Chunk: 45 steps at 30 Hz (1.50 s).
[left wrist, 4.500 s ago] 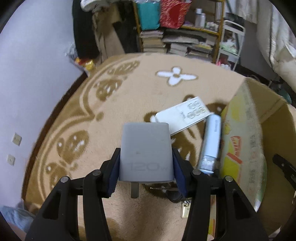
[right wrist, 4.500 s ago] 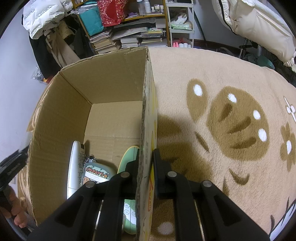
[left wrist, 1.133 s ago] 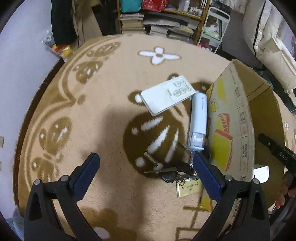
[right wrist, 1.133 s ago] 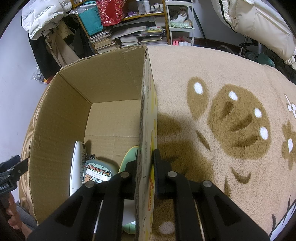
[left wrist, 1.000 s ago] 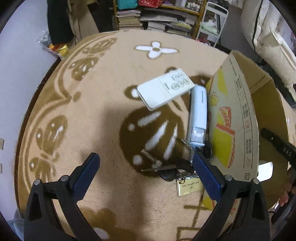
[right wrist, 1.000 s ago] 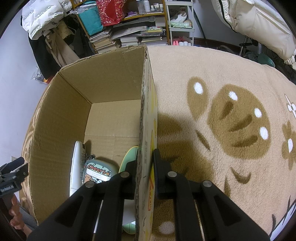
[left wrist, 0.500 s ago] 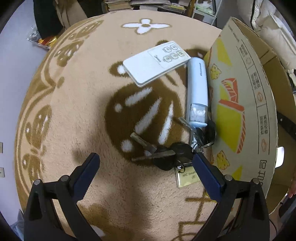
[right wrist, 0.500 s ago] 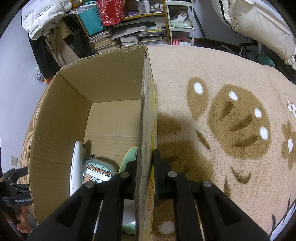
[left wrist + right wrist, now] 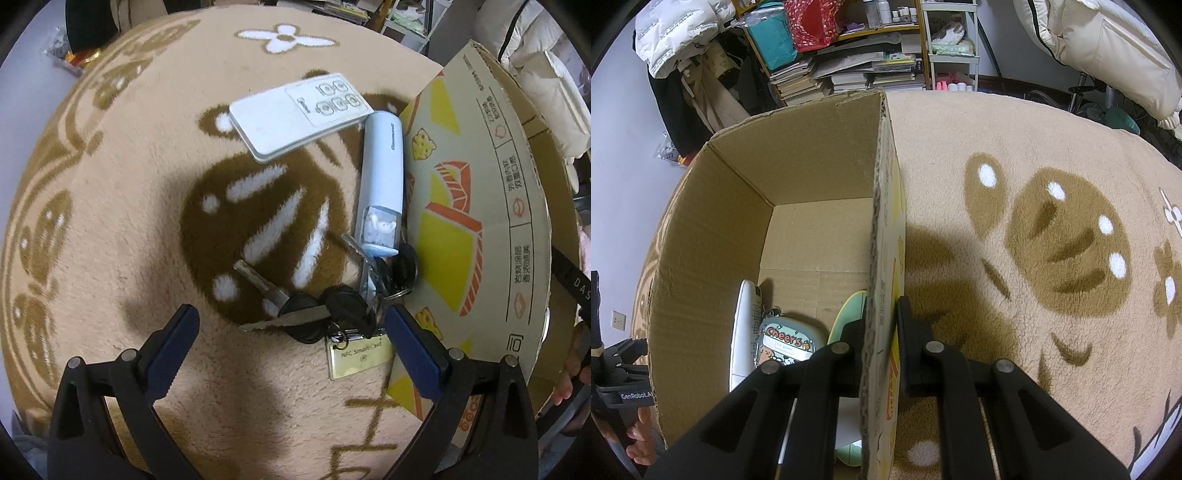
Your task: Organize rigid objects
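With the left tongs spread wide over the key bunch and the right tongs clamped on the box wall, a shallow pinch could catch one key and let the bunch swing loose.

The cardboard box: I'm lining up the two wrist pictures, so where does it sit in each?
Left wrist view: the cardboard box fills the right side, its printed outer wall facing the camera, beside the keys.
Right wrist view: the box fills the left half, open interior visible; the right gripper has its jaws clamped on the near wall.
Shared landmark: the beige patterned rug.
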Tool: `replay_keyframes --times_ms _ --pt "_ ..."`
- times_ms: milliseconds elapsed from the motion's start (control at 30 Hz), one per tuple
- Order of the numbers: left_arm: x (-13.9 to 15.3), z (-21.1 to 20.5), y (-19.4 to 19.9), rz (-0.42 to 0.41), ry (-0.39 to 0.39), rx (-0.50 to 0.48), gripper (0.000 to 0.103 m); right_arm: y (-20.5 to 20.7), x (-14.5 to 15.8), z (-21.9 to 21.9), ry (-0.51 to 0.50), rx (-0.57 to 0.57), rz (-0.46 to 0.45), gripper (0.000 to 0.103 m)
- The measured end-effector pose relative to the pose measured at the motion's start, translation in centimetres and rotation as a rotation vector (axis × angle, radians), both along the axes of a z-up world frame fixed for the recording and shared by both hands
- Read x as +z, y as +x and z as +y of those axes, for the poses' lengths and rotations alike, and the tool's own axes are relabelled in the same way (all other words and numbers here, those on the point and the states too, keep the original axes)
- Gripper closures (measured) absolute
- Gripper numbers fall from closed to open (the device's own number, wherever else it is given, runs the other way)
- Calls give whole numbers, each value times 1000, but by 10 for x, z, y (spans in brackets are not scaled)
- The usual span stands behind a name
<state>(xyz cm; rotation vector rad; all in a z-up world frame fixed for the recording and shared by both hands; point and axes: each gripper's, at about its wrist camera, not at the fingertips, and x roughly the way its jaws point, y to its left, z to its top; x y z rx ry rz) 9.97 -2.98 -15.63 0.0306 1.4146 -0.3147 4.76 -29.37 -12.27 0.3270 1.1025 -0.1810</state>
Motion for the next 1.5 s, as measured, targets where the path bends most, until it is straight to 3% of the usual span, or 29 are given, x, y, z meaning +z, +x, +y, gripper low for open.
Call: replay_keyframes --times_ms 167,467,700,833,967,1300,1433,1500 --pt "-13 7 3 37 -13 26 3 0 0 0 -1 1 0 92" --pt "-18 8 4 15 53 32 3 0 0 0 0 0 0 92" --pt "-16 -11 1 -79 210 4 1 0 -1 1 3 -1 -1 92" --pt "-16 -18 2 -97 234 -1 1 0 -1 2 1 0 0 92" --pt "-14 -35 -5 -182 320 -67 1 0 -1 1 1 -1 0 92" --pt "-14 -37 -1 -208 337 -40 0 0 -1 2 3 -1 0 92" --pt "-13 -40 -3 -219 285 -87 26 0 -1 2 4 -2 0 92" --pt "-14 -44 -3 -213 271 -96 32 0 -1 2 4 -2 0 92"
